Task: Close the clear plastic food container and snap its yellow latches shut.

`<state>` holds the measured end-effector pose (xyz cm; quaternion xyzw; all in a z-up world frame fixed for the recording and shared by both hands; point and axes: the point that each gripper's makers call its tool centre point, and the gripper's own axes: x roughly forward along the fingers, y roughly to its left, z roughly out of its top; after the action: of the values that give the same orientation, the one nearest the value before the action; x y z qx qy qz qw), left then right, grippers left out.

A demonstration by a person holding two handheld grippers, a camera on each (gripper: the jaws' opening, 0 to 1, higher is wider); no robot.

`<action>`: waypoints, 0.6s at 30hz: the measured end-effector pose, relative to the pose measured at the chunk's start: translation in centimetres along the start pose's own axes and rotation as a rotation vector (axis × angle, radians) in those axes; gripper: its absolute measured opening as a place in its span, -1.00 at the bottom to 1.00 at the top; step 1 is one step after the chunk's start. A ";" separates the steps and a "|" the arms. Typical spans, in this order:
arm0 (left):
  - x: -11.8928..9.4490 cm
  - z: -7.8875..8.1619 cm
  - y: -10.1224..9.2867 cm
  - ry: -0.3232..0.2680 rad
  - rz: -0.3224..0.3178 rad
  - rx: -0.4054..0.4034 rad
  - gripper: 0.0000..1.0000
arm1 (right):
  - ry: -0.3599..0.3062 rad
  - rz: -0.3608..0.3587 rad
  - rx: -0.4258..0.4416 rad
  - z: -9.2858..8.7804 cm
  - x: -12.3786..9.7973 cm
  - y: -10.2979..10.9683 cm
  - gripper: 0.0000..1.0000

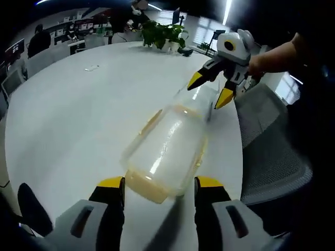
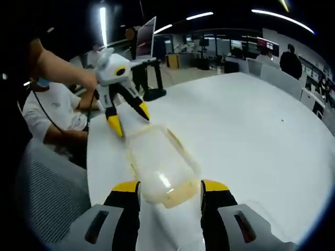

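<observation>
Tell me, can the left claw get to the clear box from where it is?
Probably yes. The left claw is open, its two yellow tips either side of the near end of the clear box on the white table. Nothing sits between them.

Bright ceiling strips [image 2: 277, 14] glare off the white table [image 1: 78, 115] — both views softly blurred, bowed at the edges.

White table [image 1: 78, 110], office desks behind

container [image 1: 168, 151]: clear, with yellow edges
bench [image 1: 78, 110]: plain white
tool tips [image 1: 159, 184]: yellow
plant [image 1: 163, 34]: green
</observation>
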<state>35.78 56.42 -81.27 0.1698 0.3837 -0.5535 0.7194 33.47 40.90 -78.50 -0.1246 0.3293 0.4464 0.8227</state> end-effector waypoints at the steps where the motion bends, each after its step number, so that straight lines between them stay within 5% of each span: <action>1: 0.0 0.0 0.1 0.003 -0.002 0.006 0.05 | 0.010 0.003 -0.004 -0.1 0.1 0.0 -0.08; 18: 0.4 -0.8 0.3 0.090 -0.041 0.098 0.07 | 0.120 0.046 -0.165 -1.3 0.8 -0.5 -0.04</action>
<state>35.77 56.77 -82.11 0.2215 0.3915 -0.5779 0.6810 33.62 40.52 -80.00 -0.2106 0.3427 0.4825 0.7780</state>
